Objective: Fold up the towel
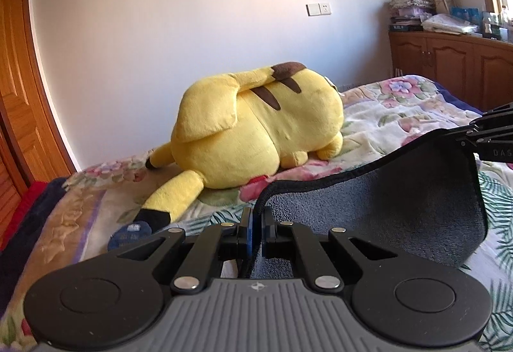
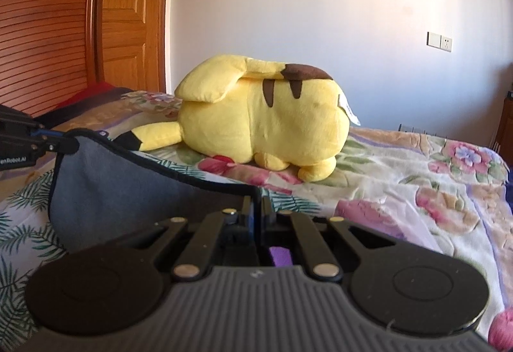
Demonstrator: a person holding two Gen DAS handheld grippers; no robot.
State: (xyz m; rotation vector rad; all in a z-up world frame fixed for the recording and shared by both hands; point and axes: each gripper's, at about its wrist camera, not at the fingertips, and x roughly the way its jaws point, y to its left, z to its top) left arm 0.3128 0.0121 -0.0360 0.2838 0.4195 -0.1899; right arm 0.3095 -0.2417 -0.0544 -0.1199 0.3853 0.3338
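1. Left wrist view: the left gripper (image 1: 256, 217), matte black linkages on a ribbed grey body, has its fingers pressed together on the bound black hem of the grey towel (image 1: 384, 191).
2. The towel is nubbly terry cloth; it hangs in a sagging curve above the floral bedspread (image 1: 400, 108), its far corner pinched by the right gripper (image 1: 465, 140) at the right edge.
3. Behind lies a plush yellow toy (image 1: 256, 124), rounded, with brown stripes and black-tipped ears, resting on the crinkled quilt. A wooden cabinet (image 1: 449, 63) stands by the wall.
4. Right wrist view: the right gripper (image 2: 256, 207) has its fingers closed tight on the towel (image 2: 112, 191) corner at the stitched black edge.
5. The cloth stretches left to the left gripper (image 2: 54, 143), which clamps the other corner.
6. The plush toy (image 2: 266, 118) lies beyond on the bedspread (image 2: 416, 175); a panelled wooden door (image 2: 128, 15) stands behind.
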